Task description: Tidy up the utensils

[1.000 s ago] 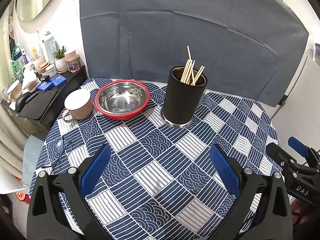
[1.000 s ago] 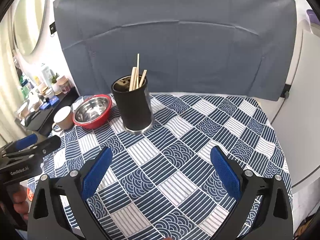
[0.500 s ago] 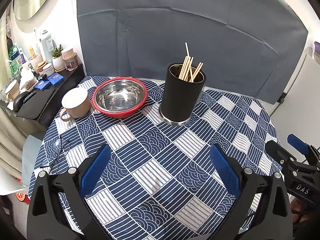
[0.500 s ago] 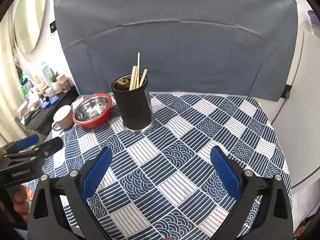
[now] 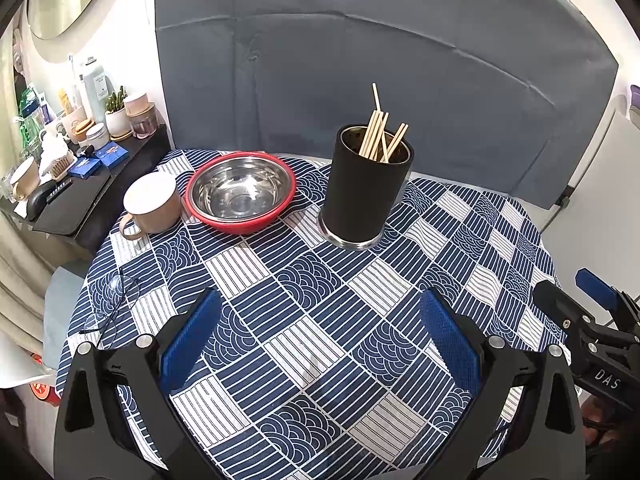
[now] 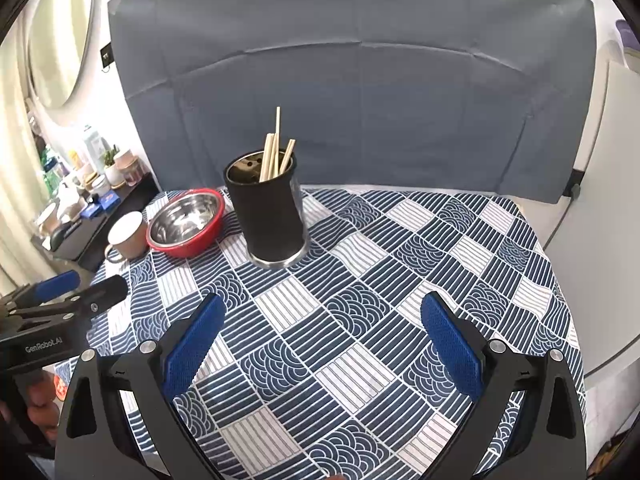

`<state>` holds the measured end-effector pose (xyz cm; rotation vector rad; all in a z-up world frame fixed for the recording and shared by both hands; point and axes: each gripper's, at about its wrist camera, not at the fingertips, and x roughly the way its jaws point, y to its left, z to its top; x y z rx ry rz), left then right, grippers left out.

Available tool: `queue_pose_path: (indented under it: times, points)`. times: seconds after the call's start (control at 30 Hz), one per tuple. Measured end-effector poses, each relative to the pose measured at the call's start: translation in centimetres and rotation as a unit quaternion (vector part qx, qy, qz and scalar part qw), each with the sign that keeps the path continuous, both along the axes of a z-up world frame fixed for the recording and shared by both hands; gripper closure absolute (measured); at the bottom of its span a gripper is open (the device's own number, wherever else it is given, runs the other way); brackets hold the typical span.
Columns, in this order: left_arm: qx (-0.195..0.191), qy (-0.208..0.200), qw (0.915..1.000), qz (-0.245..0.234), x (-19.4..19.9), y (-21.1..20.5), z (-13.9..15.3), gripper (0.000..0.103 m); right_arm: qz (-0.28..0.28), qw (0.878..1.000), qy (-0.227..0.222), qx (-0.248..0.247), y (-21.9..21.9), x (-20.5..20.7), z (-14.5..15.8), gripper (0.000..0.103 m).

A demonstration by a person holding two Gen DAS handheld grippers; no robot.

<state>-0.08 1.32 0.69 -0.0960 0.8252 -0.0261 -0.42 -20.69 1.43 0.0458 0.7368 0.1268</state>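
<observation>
A black cylindrical holder (image 5: pixel 366 194) (image 6: pixel 269 216) stands upright at the back of the round table, with several wooden chopsticks (image 5: pixel 379 130) (image 6: pixel 275 156) sticking out of it. My left gripper (image 5: pixel 320 344) hovers open over the near part of the cloth, nothing between its blue pads. My right gripper (image 6: pixel 320 344) is open too, empty, well short of the holder. Each gripper shows at the edge of the other's view: the right one (image 5: pixel 576 300) and the left one (image 6: pixel 86 290).
A steel bowl with a red rim (image 5: pixel 242 194) (image 6: pixel 186 222) and a beige mug (image 5: pixel 150 204) (image 6: pixel 126 236) sit left of the holder. Wire glasses (image 5: pixel 114 300) lie by the left table edge. A cluttered black shelf (image 5: pixel 72 168) stands left; a grey backdrop (image 5: pixel 360 60) hangs behind.
Both views have shifted slightly: the holder, bowl and mug sit a little lower in the left wrist view than half a second ago. Both grippers stay open and empty.
</observation>
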Motion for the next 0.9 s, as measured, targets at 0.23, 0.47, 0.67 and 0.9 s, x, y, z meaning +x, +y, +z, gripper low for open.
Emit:
queue_pose_path:
  times: [0.23, 0.47, 0.67, 0.9]
  points:
    - [0.004, -0.001, 1.0000, -0.003, -0.01, -0.22, 0.04, 0.006, -0.002, 1.000, 0.004, 0.005, -0.10, 0.09, -0.08, 0.009]
    - [0.009, 0.000, 0.9999, -0.004, 0.01, -0.33, 0.05, 0.006, -0.003, 1.000, 0.006, 0.006, -0.11, 0.14, -0.19, 0.009]
    - [0.011, 0.000, 0.9999, -0.004, 0.04, -0.39, 0.03, 0.006, -0.003, 1.000, 0.007, 0.006, -0.19, 0.24, -0.23, 0.009]
    - [0.012, 0.002, 0.9999, -0.007, 0.17, -0.46, -0.17, 0.006, -0.005, 1.000, 0.010, 0.004, -0.22, 0.43, -0.45, 0.009]
